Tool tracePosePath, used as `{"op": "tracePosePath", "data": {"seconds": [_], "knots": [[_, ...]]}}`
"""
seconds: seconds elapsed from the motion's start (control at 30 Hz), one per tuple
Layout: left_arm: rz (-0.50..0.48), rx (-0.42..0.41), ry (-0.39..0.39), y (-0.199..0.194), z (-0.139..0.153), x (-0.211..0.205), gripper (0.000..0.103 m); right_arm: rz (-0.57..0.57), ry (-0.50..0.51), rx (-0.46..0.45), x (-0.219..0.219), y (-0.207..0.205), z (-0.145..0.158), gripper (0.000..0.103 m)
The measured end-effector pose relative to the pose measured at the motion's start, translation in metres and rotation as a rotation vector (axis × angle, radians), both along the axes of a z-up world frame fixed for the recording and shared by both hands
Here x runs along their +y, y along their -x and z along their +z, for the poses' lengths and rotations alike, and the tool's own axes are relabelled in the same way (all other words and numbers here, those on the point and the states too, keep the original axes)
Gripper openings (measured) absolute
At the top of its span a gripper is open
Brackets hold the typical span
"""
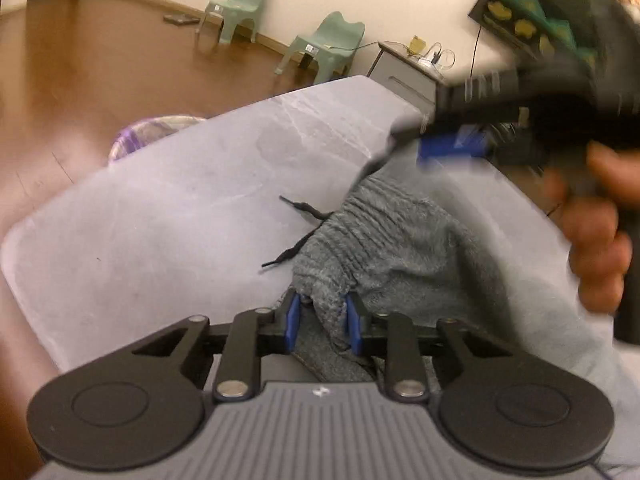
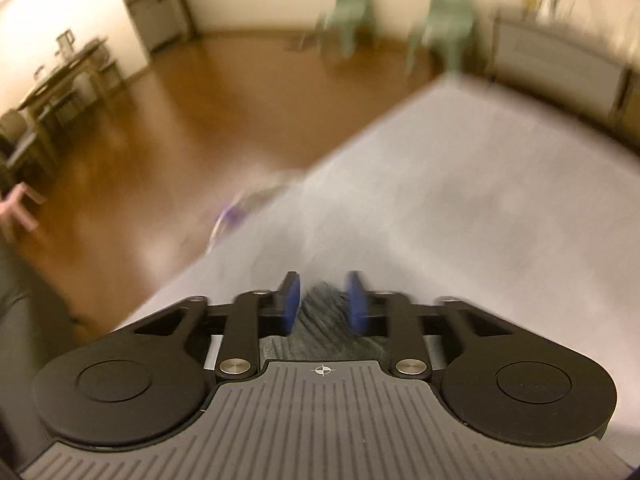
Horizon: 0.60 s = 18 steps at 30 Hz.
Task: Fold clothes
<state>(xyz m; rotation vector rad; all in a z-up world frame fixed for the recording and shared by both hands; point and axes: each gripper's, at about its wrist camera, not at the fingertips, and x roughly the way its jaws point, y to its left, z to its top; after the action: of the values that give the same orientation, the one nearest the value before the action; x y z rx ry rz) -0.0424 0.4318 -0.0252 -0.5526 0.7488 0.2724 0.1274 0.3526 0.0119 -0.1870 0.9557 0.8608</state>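
The left tongs (image 1: 322,322) pinch a fold of the grey knitted garment (image 1: 384,240) on the worktop (image 1: 180,208). Ahead to their right, a hand (image 1: 596,232) holds the blurred right tongs (image 1: 452,148); only this view shows the black drawstring (image 1: 300,216). The smeared right view shows grey knit between narrowed pads (image 2: 290,304); contact is unclear.

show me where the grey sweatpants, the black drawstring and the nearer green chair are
grey sweatpants (image 1: 384,232), left wrist view, on the ribbed waistband.
black drawstring (image 1: 304,209), left wrist view, on the upper cord lying on the table.
nearer green chair (image 1: 332,40), left wrist view, on its backrest.
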Motion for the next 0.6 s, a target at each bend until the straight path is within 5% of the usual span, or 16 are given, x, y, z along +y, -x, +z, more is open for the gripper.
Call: {"op": "tracePosePath", "data": {"seconds": [0.1, 0.2, 0.3, 0.4, 0.5, 0.6], "knots": [[0.015, -0.011, 0.048, 0.009, 0.002, 0.003, 0.031, -0.046, -0.047, -0.036, -0.039, 0.005, 0.015, 0.044], [0.058, -0.058, 0.008, 0.019, 0.016, 0.001, 0.031, -0.077, -0.142, -0.111, -0.120, 0.022, 0.049, 0.055], [0.043, -0.133, -0.159, 0.026, 0.040, -0.021, 0.031, -0.155, -0.057, -0.266, -0.220, 0.048, 0.060, 0.058], [-0.051, -0.206, -0.268, 0.026, 0.056, -0.050, 0.032, -0.269, 0.136, -0.329, -0.318, 0.069, 0.035, 0.056], [-0.199, -0.100, -0.258, -0.004, 0.037, -0.074, 0.033, -0.395, 0.271, -0.267, -0.409, 0.084, -0.009, 0.052], [-0.189, 0.075, -0.262, -0.025, 0.011, -0.076, 0.028, -0.476, 0.314, -0.142, -0.481, 0.106, -0.047, 0.050]]}}
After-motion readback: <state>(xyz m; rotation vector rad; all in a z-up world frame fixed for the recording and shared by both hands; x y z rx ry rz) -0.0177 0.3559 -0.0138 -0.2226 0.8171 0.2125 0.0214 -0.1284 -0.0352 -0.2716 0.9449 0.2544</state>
